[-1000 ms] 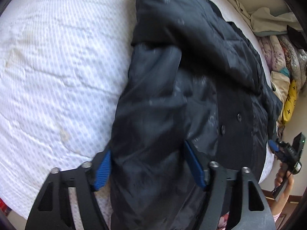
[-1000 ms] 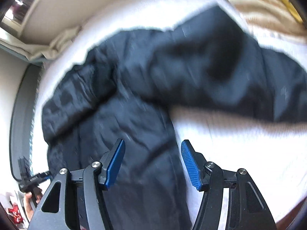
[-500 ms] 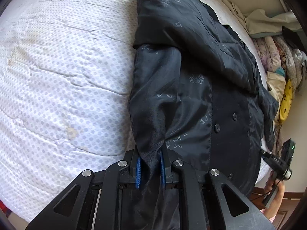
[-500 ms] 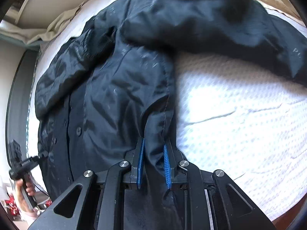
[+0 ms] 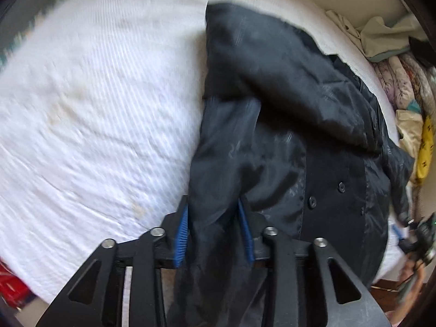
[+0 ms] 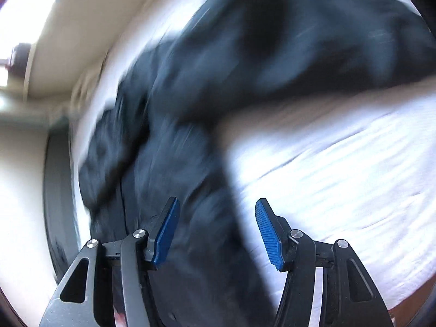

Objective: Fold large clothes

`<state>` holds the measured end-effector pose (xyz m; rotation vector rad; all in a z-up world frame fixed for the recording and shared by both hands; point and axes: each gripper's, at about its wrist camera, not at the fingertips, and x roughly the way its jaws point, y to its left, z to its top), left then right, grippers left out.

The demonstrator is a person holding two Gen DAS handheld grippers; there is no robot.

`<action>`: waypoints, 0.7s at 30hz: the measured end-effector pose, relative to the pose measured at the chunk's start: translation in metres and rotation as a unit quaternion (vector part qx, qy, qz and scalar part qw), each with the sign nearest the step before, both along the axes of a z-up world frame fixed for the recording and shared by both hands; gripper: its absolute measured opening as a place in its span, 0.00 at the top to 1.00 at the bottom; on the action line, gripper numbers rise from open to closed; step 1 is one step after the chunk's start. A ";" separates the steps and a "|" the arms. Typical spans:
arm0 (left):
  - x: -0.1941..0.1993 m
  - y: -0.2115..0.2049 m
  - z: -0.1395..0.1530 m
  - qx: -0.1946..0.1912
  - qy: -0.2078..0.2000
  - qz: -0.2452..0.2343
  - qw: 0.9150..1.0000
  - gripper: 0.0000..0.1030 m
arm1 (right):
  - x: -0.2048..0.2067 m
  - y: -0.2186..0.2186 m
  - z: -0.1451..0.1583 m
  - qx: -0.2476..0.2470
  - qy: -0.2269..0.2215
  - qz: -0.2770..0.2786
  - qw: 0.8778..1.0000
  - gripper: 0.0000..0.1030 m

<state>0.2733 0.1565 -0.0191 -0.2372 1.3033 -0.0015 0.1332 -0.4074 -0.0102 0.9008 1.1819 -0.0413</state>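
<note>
A large black jacket [image 5: 286,114] with a row of buttons lies spread on the white quilted bed [image 5: 95,109]. My left gripper [image 5: 214,234] hovers over its near left edge. Its jaws are opening, and a raised fold of the jacket stands loosely between the blue pads [image 5: 181,234]. In the blurred right wrist view the jacket [image 6: 245,54] runs from the top right down under my right gripper [image 6: 218,229]. Those jaws are opening too and stand wide, with the cloth lying below them, untouched. The bed [image 6: 340,177] fills the right side.
A pile of folded and crumpled clothes [image 5: 403,87] sits at the bed's far right corner. A hand holding the other gripper [image 5: 411,234] shows at the right edge of the left wrist view. Something red [image 5: 11,286] lies below the bed's near left edge. A pale wall [image 6: 68,41] rises beyond the bed.
Both grippers shut on folds of the jacket's edge half a second ago and have since spread their jaws. The left one has risen; the right one swings sideways, blurring its view.
</note>
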 end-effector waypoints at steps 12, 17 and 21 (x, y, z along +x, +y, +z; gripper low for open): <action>0.000 -0.042 0.074 0.020 -0.179 -0.001 0.984 0.11 | -0.065 -0.146 0.000 -0.022 -0.013 -0.258 0.966 0.46; 0.000 -0.063 0.074 0.023 -0.200 -0.002 0.980 0.01 | -0.055 -0.142 -0.002 -0.060 -0.013 -0.241 0.969 0.43; 0.007 -0.081 0.056 0.036 -0.174 -0.021 0.984 0.01 | -0.045 -0.146 -0.012 -0.050 -0.015 -0.262 0.964 0.41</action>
